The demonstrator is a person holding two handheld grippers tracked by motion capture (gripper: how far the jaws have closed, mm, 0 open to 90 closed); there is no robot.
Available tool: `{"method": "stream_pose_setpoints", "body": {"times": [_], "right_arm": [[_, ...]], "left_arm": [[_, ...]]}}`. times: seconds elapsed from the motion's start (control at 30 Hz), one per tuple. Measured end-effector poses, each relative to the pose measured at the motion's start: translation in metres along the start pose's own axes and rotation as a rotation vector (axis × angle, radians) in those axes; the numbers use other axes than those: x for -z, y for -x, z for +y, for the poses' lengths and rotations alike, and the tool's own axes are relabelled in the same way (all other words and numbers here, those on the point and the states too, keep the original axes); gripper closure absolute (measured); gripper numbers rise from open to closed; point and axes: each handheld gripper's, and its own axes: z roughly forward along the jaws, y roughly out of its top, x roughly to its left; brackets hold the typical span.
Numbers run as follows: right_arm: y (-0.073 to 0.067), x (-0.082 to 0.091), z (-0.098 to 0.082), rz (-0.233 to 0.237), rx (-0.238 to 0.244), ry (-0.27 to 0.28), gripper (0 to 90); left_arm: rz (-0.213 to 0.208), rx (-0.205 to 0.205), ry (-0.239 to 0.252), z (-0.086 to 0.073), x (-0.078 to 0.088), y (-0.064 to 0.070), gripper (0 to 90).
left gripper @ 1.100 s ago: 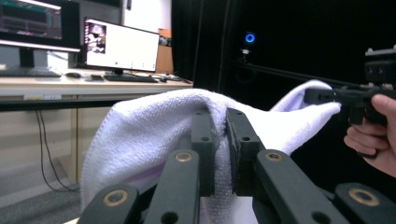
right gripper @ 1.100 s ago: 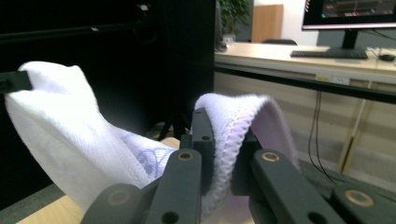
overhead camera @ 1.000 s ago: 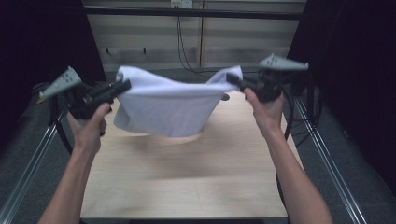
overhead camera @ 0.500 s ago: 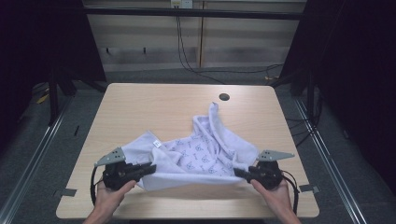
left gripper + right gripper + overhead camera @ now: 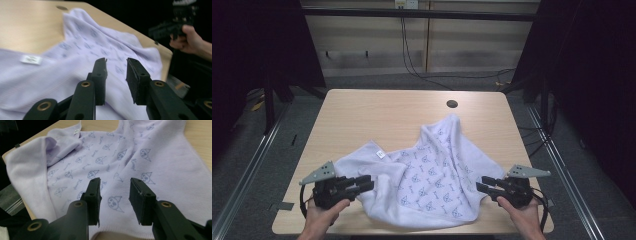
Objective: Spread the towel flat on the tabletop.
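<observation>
A lavender towel printed with small cat faces lies crumpled on the wooden table, reaching to the near edge. A white label shows near its left corner. My left gripper lies at the towel's left edge, and its jaws have just been opening. In the left gripper view, the left gripper stands over the cloth with nothing pinched. My right gripper lies at the towel's right edge, its jaws also just opening. Cloth lies beneath the right gripper, with both pads free of it.
A round dark hole sits in the table's far right part. Bare wood lies beyond the towel. Cables hang behind the table, and metal rails run along the floor on both sides. The other hand appears in the left gripper view.
The towel, held up and stretched between both grippers, came down toward the near edge onto the table. Both pairs of jaws have since spread apart and let the corners go.
</observation>
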Motion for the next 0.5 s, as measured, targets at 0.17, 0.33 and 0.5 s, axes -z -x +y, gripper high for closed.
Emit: {"method": "stream_pose_setpoints", "body": {"times": [0.17,0.33,0.5], "right_arm": [[0.011,-0.038,0.004,-0.047,0.034,-0.125,54.9],[0.027,-0.058,0.007,-0.086,0.037,-0.172,50.7],[0.033,-0.068,0.008,-0.136,0.059,-0.214,54.5]], "left_arm": [[0.132,-0.009,-0.049,0.005,-0.03,-0.028,66.4],[0.142,-0.029,-0.203,-0.006,-0.067,-0.048,69.1],[0.183,-0.029,-0.322,-0.018,-0.08,-0.062,78.8]]}}
